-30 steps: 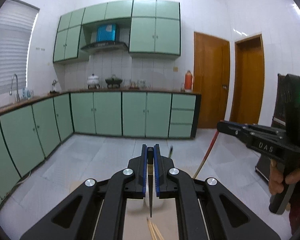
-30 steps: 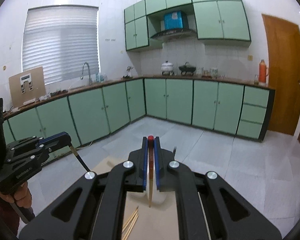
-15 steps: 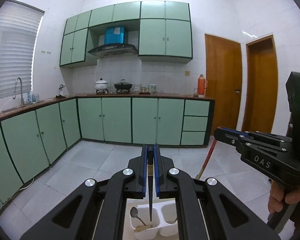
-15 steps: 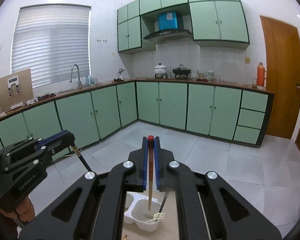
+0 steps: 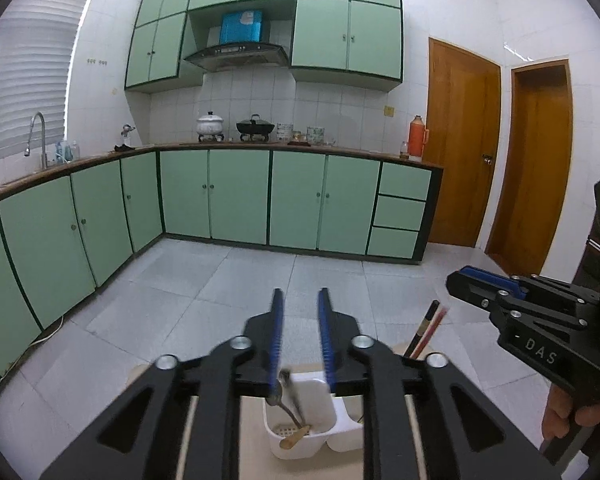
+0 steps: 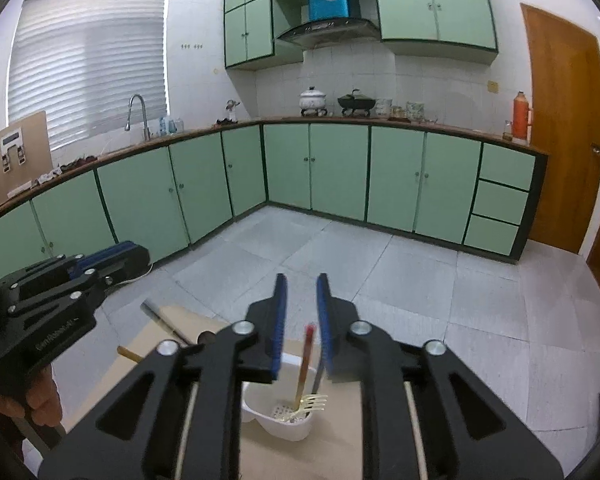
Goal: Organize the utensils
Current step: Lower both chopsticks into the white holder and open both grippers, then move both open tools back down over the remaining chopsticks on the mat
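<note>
Both claws, clamped on chopsticks half a second ago, have been opened and the sticks released. The left claw (image 5: 300,336) is spread wide and holds nothing; the right claw (image 6: 300,320) likewise. Each is poised directly above the white plastic two-compartment utensil holder (image 5: 320,436), presumably so the sticks fall upright into it. On the tan counter (image 6: 300,456), the holder contains one metal spoon (image 5: 286,400), one pale yellow fork (image 6: 312,402), and one red-tipped wooden chopstick (image 6: 305,360); two dark chopsticks (image 5: 426,334) lean at its far compartment.
</note>
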